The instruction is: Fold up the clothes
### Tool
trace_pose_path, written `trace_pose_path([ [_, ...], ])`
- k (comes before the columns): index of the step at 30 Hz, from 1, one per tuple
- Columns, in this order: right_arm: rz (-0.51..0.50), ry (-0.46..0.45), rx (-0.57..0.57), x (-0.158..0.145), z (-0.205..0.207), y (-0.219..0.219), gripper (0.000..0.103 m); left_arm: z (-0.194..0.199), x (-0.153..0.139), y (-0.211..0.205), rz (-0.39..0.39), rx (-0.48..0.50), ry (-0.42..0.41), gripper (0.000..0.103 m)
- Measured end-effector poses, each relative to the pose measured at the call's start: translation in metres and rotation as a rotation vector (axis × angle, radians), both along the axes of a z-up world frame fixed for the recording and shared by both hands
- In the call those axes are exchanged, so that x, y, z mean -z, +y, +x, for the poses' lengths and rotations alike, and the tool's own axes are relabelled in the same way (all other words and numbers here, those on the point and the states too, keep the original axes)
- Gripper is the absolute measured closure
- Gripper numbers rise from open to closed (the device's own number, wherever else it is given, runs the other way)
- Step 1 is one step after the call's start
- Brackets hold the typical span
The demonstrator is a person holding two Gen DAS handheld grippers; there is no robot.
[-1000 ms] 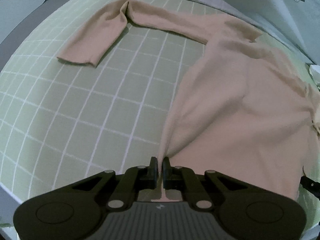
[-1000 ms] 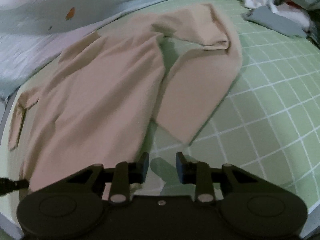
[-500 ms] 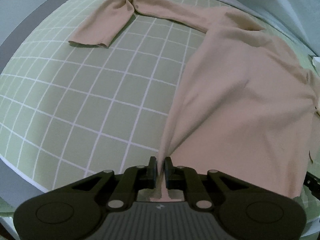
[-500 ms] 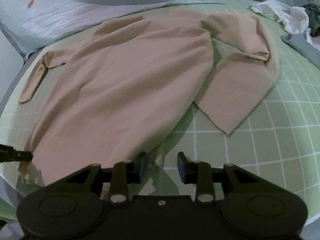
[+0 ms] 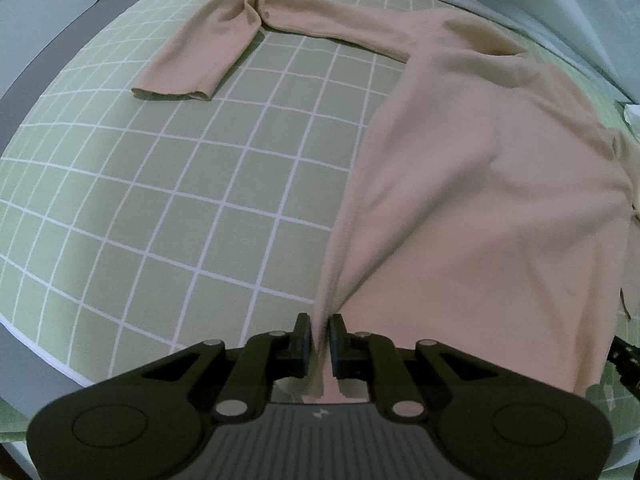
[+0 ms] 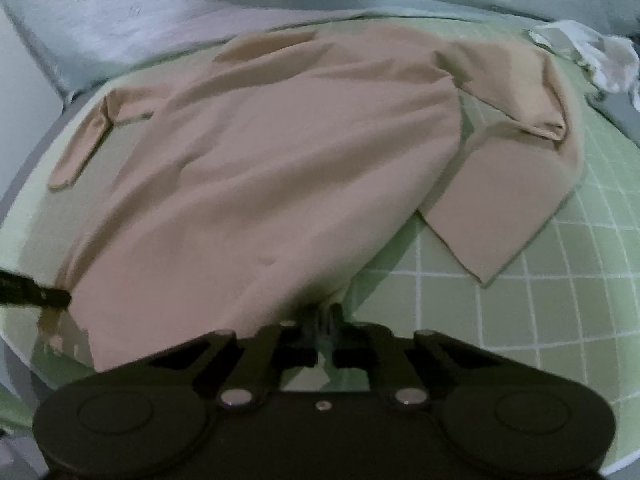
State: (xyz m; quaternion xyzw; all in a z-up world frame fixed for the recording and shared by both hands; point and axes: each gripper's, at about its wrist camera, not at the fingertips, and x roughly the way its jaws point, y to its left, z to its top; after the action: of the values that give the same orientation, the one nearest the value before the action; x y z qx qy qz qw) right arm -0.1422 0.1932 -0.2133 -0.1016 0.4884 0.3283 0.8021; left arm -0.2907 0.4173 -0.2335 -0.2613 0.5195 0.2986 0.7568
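Observation:
A beige long-sleeved garment (image 5: 480, 200) lies spread on a green checked bed sheet (image 5: 160, 200). My left gripper (image 5: 320, 336) is shut on the hem at its near left corner, and the cloth rises in a fold into the pads. One sleeve (image 5: 208, 52) lies bent at the far left. In the right wrist view the same garment (image 6: 260, 180) fills the middle. My right gripper (image 6: 320, 320) is at the hem's near right edge, its jaws closing until they stand together on the cloth. A loose flap (image 6: 508, 200) lies to the right.
A pale blue duvet (image 6: 160, 12) with carrot prints lies along the far side of the bed. A heap of white clothes (image 6: 600, 60) sits at the far right. The bed's near edge runs just below both grippers. A grey surround (image 5: 36, 80) borders the left.
The right gripper's jaws, open before, have come together at the hem, and it has shifted left toward the garment. The left gripper keeps its hold on the hem.

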Motion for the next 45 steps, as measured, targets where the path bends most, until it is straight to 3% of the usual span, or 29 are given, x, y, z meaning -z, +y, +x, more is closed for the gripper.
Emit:
trace_pose_path([
  [10,-0.109,0.010,0.313,-0.008,0.021,-0.084,0.100,-0.005,0.001,0.004,-0.018,-0.026,-0.026,0.091],
  [13,-0.112,0.035,0.335,-0.007,0.019,-0.097,0.100,-0.004,0.000,0.005,-0.026,-0.037,-0.026,0.089],
  [17,-0.190,0.007,0.276,-0.010,0.018,-0.084,0.100,-0.004,-0.001,0.006,-0.035,-0.051,-0.033,0.088],
  [19,-0.217,0.011,0.260,-0.010,0.021,-0.079,0.098,-0.004,-0.001,0.009,-0.053,-0.055,-0.050,0.079],
  [21,-0.210,0.012,0.264,-0.013,0.024,-0.078,0.089,-0.004,-0.001,0.011,-0.083,-0.056,-0.071,0.068],
  [23,-0.209,-0.006,0.280,-0.017,0.028,-0.077,0.037,-0.003,-0.002,0.013,-0.090,-0.062,-0.080,0.059],
  [24,-0.212,-0.028,0.291,-0.021,0.029,-0.077,0.026,-0.002,-0.004,0.014,-0.089,-0.067,-0.081,0.054],
  [25,-0.210,-0.054,0.297,-0.024,0.031,-0.076,0.017,-0.001,-0.005,0.015,-0.088,-0.071,-0.083,0.048],
  [27,-0.189,-0.091,0.293,-0.031,0.038,-0.071,0.015,0.000,-0.010,0.017,-0.056,-0.083,-0.087,0.045],
  [29,-0.164,-0.115,0.274,-0.035,0.044,-0.064,0.000,0.002,-0.017,0.025,-0.031,-0.105,-0.113,0.043],
  [36,-0.131,-0.142,0.176,-0.035,0.074,-0.025,0.000,0.036,-0.038,0.057,0.045,-0.112,-0.161,0.032],
  [42,-0.134,-0.189,0.117,-0.031,0.125,0.021,0.000,0.096,-0.043,0.088,0.103,-0.049,-0.158,0.029],
  [45,-0.143,-0.209,0.145,-0.027,0.153,0.042,0.000,0.132,-0.047,0.106,0.115,-0.017,-0.148,0.029],
])
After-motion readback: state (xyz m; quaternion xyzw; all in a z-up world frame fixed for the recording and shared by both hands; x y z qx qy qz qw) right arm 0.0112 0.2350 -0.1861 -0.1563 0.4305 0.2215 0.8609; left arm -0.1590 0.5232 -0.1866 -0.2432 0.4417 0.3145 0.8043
